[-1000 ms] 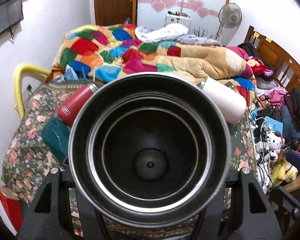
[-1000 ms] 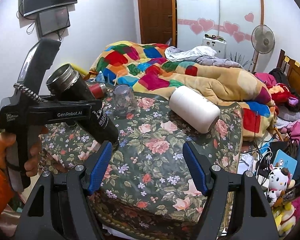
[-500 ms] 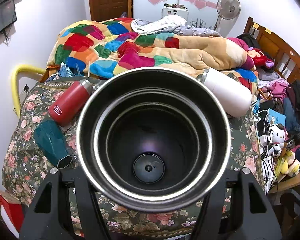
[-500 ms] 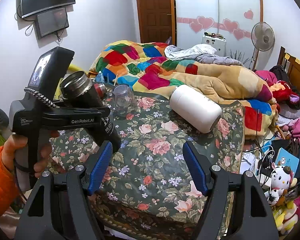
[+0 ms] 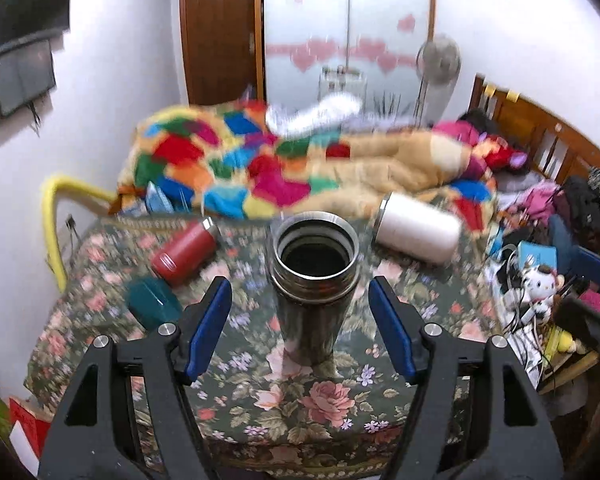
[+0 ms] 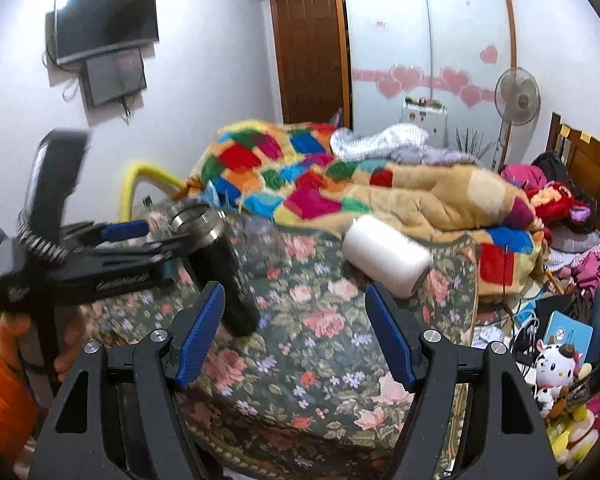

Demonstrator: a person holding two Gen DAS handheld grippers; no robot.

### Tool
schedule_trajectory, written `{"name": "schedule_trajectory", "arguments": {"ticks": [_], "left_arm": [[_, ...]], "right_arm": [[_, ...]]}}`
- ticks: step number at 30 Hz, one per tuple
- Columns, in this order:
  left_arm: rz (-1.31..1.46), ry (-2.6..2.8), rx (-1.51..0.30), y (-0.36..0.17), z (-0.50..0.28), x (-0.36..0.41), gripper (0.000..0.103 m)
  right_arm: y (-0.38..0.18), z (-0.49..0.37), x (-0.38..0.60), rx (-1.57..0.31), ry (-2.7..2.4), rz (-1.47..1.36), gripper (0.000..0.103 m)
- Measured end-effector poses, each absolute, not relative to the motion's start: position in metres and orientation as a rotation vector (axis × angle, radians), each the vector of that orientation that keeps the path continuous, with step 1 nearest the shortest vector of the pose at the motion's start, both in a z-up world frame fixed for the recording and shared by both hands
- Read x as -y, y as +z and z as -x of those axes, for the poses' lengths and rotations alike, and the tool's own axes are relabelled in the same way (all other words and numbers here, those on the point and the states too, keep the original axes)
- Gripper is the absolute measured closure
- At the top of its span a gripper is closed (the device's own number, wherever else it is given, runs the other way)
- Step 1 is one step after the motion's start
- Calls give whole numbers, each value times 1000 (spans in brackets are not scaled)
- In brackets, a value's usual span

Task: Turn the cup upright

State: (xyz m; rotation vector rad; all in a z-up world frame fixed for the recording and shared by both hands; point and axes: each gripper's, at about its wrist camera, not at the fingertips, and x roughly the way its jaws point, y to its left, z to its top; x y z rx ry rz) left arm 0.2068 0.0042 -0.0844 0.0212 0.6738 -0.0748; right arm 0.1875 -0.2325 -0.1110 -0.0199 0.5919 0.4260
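Left wrist view: the left gripper (image 5: 300, 328) sits level and low, blue fingers (image 5: 209, 328) spread wide, touching nothing. Between them the steel cup (image 5: 314, 280) stands upright, mouth up, on the floral cloth (image 5: 324, 396). A red flask (image 5: 184, 252) and a white bottle (image 5: 418, 232) lie on their sides behind. Right wrist view: the right gripper (image 6: 296, 332) hovers over the cloth, fingers parted and empty. At left, an orange-sleeved hand (image 6: 66, 356) holds the other gripper near the cup's rim.
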Motion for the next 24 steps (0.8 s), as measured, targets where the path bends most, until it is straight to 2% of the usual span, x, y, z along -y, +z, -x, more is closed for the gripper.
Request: {"name": "schedule_trajectory", "arguments": {"ticks": [7,11,14,18,20,24], "left_arm": [[-24,-64,-417,-24,-125,-8,31],[-9,-53,-280,0,-79,-9,18],[-25,-14,-192,13,-48,-7,17],[-27,15,-125,18,-20,-4,10],[-28,27,-109,19,-11,-3,8],[-26,61,-94,16,0,-2,0]], "right_arm": [[-59,-141,240,-413,437,-52,33],[-37,-112,240,-301,429,-63,33],[-27,-93,237,-229,424,-64,31],[-21,-73,234,-169,425,-61,30],[-20,-66,232,-148,423,-66,22],[-22,-57,231,-117,406,-69,15]]}}
